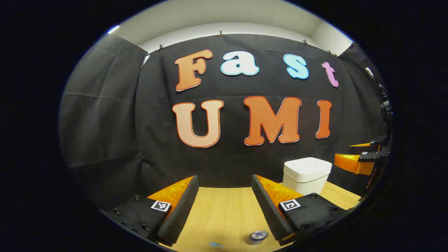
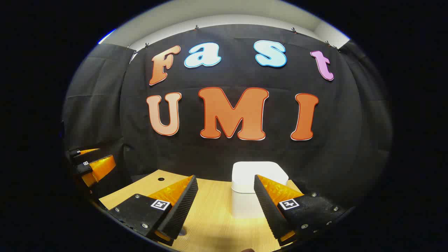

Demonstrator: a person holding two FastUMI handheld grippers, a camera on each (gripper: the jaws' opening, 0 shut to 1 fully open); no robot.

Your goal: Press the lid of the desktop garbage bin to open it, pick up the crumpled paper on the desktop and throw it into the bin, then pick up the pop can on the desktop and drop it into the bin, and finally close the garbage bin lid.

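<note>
Left claw [image 1: 224,206] stood with jaws apart, empty, over the bench [image 1: 224,213]. The pop can [image 1: 258,235] stood upright, long axis vertical, top facing up, nearer than the garbage bin [image 1: 307,174]. Right claw [image 2: 225,206] likewise stood apart and empty, just short of the bin. The bin sat at the bench's far edge, lid closed and level.

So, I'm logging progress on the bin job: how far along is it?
Nothing looks done: the bin has its lid down and the pop can stands on the table. Nothing is in hand; the left gripper and right gripper are open. All steps remain.
</note>
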